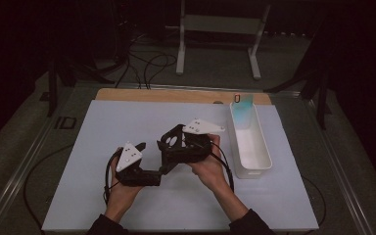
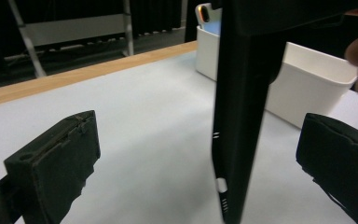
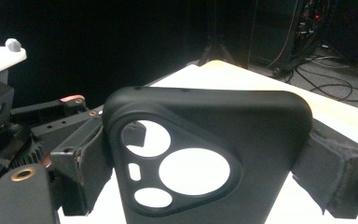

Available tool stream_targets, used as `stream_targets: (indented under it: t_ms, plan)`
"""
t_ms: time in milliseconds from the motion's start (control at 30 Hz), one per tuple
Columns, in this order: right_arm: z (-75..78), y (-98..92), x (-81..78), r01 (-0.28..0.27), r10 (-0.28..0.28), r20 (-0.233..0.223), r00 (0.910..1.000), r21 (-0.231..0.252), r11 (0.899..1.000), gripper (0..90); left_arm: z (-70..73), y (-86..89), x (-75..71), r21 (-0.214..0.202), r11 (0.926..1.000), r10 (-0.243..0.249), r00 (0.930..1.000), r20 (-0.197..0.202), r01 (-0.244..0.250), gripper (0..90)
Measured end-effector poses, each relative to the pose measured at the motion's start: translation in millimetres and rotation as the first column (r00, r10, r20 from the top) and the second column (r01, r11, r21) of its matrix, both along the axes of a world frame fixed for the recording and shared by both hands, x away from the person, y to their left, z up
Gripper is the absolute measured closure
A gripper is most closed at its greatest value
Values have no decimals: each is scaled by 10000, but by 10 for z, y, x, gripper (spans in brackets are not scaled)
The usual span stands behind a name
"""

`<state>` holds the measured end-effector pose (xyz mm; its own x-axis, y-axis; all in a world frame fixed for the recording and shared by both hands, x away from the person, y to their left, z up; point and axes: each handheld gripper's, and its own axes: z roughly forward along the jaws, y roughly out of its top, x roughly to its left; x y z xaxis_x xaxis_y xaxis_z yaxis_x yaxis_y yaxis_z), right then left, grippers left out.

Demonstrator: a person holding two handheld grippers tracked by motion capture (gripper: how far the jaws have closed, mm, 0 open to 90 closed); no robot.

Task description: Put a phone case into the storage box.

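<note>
Right gripper clamped black phone case above counter; left gripper gaped wide, case edge between, untouched; handover apparently done; next: carry to white bin.

White bin on tbl, prob.

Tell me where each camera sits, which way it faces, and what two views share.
High view: above the person's side, facing forward and down on the table; both hands and grippers show.
Left gripper view: rides the left gripper, facing its open jaws, the phone case between them.
Right gripper view: rides the right gripper, whose jaws hold the case.
Shared: the case; the bin.
</note>
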<state>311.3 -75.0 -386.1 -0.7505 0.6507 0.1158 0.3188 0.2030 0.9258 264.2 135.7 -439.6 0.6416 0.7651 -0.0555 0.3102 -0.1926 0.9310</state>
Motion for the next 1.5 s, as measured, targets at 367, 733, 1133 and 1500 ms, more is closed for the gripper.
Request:
stream_targets:
  t_ms: [367,733,1133,1500]
  plan:
    - [9,-45,17,47,-47,-20,10000,-35,10000,134,-52,212,-40,42,9996,274,9996,104,-274,2]
    - [17,-141,50,264,-264,-61,9996,68,9996,134,-164,425,-112,373,9980,490,9984,278,-500,2]
    - [41,-197,56,334,-334,-85,9994,81,9994,133,-349,779,-294,522,9952,796,9955,520,-823,2]
    - [65,-207,72,387,-387,-25,9992,8,9993,133,-484,985,-378,352,9929,1127,9933,249,-1135,2]
